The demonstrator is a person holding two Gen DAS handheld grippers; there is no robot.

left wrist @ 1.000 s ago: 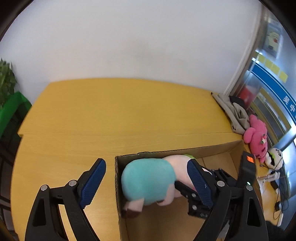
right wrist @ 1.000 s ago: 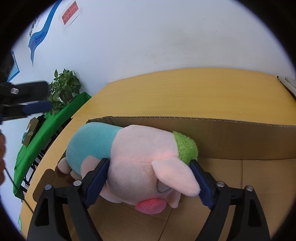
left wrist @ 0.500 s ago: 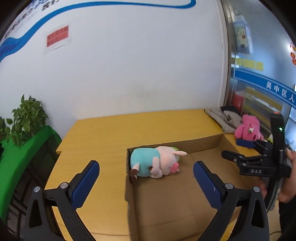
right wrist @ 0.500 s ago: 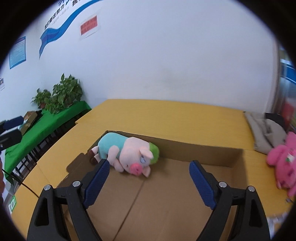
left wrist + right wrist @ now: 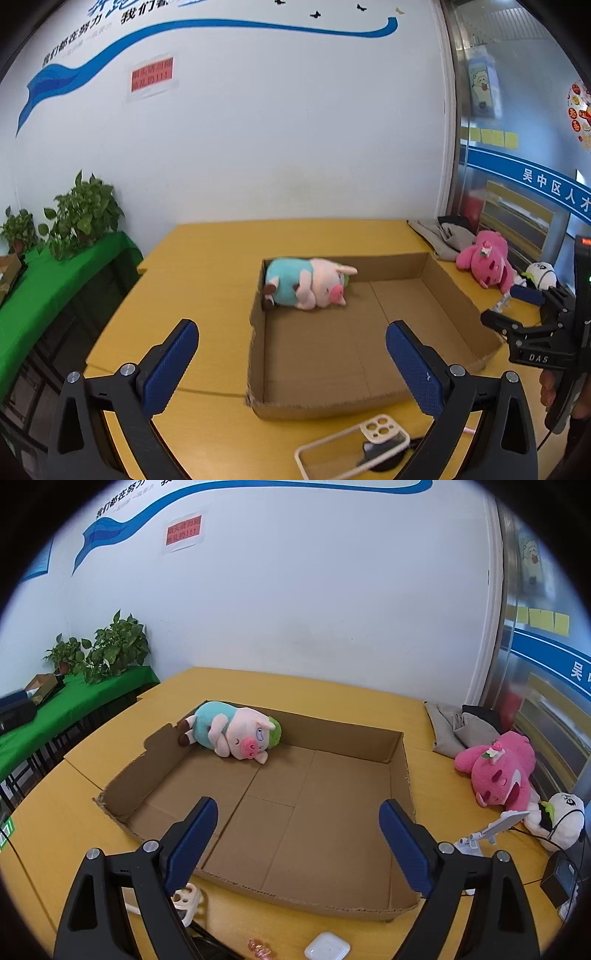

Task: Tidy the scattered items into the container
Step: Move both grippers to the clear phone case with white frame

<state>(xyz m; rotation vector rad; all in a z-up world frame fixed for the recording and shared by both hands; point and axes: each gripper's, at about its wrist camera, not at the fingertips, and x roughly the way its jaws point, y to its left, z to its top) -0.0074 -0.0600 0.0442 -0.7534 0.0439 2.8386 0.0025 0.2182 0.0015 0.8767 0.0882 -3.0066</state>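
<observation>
A pink plush pig in a teal shirt [image 5: 308,282] [image 5: 231,733] lies on its side in the far left corner of the shallow cardboard box [image 5: 461,295] [image 5: 400,771] on the yellow table. My left gripper [image 5: 291,350] stands open and empty above the box's near left corner. My right gripper [image 5: 297,827] is open and empty over the box's near edge; it also shows at the right of the left wrist view [image 5: 517,314]. A pink plush toy [image 5: 487,264] [image 5: 498,771] and a white plush toy [image 5: 563,818] lie outside, right of the box.
A clear phone case [image 5: 351,448] lies on the table in front of the box, with a white earbud case [image 5: 327,950] and a small pink trinket [image 5: 258,947] nearby. Grey cloth [image 5: 456,729] sits at the back right. A green-covered bench with potted plants [image 5: 107,651] stands left.
Both grippers have drawn back and up from the pig, which now lies alone in the box corner. The right gripper's fingers no longer flank its head.
</observation>
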